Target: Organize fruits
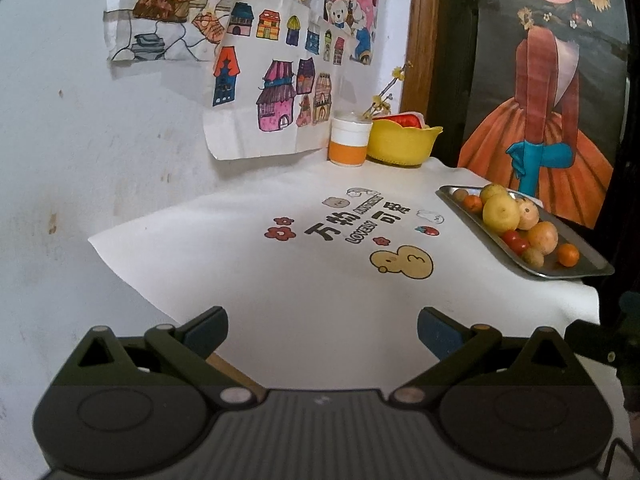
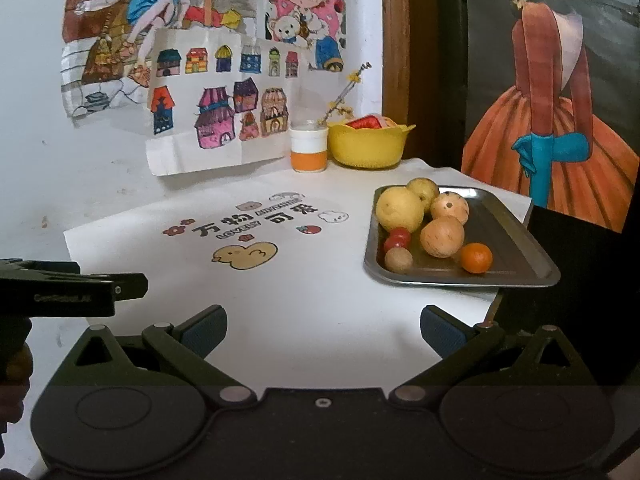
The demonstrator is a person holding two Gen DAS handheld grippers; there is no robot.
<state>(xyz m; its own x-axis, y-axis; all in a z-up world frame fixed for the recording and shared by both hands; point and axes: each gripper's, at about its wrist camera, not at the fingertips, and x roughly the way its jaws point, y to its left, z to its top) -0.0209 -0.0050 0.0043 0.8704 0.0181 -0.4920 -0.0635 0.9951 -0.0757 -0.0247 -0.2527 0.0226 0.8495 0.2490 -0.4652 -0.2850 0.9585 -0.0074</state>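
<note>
Left tongs: blue-padded, spread wide, empty. Right tongs: likewise wide apart, empty. Rectangular steel tray, right side of white cloth-covered surface, holds round fruits: large yellow citrus, two tan-orange fruits, small orange, red tomatoes. Scalloped yellow bowl at rear corner, beside orange-banded cup.

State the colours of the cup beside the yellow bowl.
The cup is white on top with an orange band below, clearest in the right wrist view.
</note>
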